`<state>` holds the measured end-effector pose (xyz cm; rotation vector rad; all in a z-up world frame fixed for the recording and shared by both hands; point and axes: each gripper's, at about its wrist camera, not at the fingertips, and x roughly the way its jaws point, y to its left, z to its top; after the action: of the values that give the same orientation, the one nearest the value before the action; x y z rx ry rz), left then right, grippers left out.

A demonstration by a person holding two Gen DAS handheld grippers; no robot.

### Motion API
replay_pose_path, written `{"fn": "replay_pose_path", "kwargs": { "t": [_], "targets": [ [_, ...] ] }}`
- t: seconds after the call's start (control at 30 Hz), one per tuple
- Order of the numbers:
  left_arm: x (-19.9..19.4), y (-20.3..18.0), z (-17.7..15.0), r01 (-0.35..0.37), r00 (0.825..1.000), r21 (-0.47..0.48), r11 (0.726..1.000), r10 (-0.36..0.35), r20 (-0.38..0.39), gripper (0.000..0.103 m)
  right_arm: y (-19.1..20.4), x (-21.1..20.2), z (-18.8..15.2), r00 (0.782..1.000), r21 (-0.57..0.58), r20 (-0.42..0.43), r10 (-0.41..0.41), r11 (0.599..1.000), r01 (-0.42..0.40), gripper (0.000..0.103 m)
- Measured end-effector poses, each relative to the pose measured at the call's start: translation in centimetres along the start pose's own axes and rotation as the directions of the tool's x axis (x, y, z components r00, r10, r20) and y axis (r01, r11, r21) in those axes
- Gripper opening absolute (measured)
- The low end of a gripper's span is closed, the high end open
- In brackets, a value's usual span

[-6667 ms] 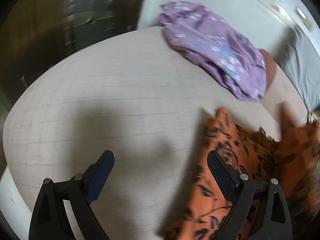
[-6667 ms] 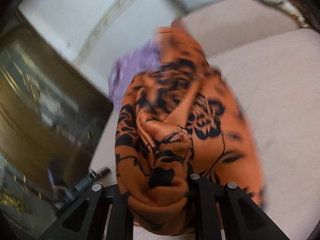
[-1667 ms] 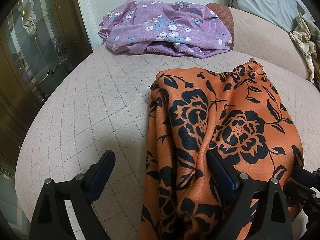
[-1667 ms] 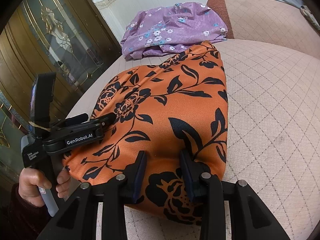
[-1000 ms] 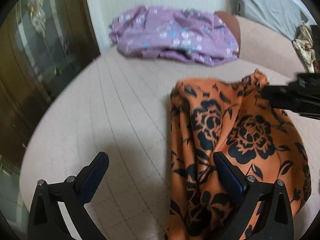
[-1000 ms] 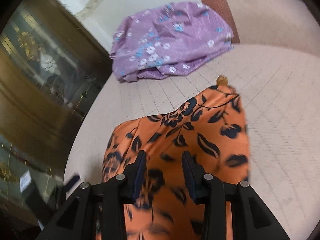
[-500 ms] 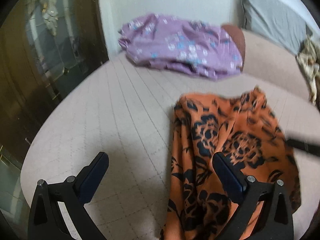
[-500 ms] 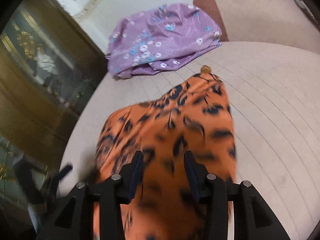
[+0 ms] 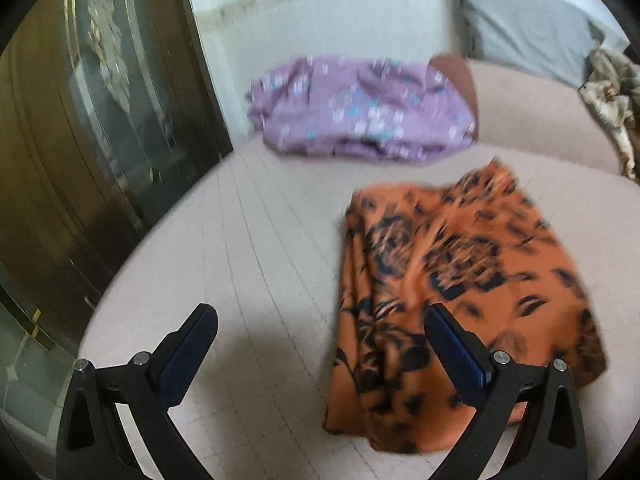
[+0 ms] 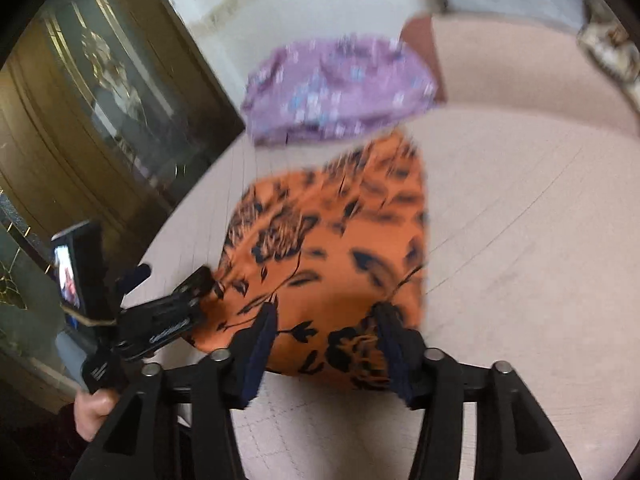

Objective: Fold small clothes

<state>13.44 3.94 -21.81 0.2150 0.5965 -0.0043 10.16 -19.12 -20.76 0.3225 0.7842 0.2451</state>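
Observation:
The orange cloth with black flowers (image 9: 452, 280) lies folded on the beige quilted cushion (image 9: 248, 240). My left gripper (image 9: 320, 340) is open wide, set back from the cloth's near left corner; its right finger (image 9: 452, 344) hangs over the cloth's edge and nothing is between the pads. In the right wrist view the orange cloth (image 10: 332, 248) lies just ahead of my right gripper (image 10: 326, 320). Its jaws are opening and stand over the cloth's near edge without pressing on it. The left gripper (image 10: 168, 280) shows there at the cloth's left side, held by a hand (image 10: 92, 408).
A crumpled purple flowered garment (image 9: 360, 116) lies at the far side of the cushion, by the white wall. A grey pillow (image 9: 520, 32) and a patterned fabric (image 9: 612, 96) sit at the back right. A dark glazed door (image 9: 100, 140) stands along the left edge.
Both grippers have drawn back and up from the orange cloth, which now looks smaller and farther. The right jaws have spread wider and no longer sit on the cloth.

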Motion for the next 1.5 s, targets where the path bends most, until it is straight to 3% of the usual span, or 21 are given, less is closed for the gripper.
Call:
{"fn": "replay_pose_path", "kwargs": {
  "t": [0.17,0.3,0.63,1.0,1.5],
  "targets": [
    [-5.5,-0.6,1.5,-0.001,0.996,0.011,1.0,0.0,0.093,0.103,-1.1,-5.7,-0.3,0.995,-0.021,0.104,-0.007,1.0,0.01,0.067],
    [-9.8,-1.0,2.5,-0.004,0.988,0.013,1.0,0.002,0.151,0.103,-1.7,-8.3,-0.7,0.989,0.0,0.149,0.007,1.0,-0.007,0.067],
    [-14.9,-0.6,4.3,-0.024,0.974,0.021,0.999,0.019,0.226,0.103,0.6,-12.1,-0.6,0.974,-0.029,0.218,0.067,0.998,-0.062,0.067],
    [-17.0,1.4,5.1,-0.052,0.964,-0.026,0.998,0.057,0.261,0.103,3.2,-13.9,-0.7,0.963,-0.092,0.248,0.105,0.992,-0.085,0.069],
    [-15.6,3.6,4.5,-0.05,0.971,-0.086,0.995,0.069,0.229,0.103,4.0,-13.2,-0.7,0.968,-0.082,0.229,0.107,0.993,-0.09,0.069]
  ]
}}
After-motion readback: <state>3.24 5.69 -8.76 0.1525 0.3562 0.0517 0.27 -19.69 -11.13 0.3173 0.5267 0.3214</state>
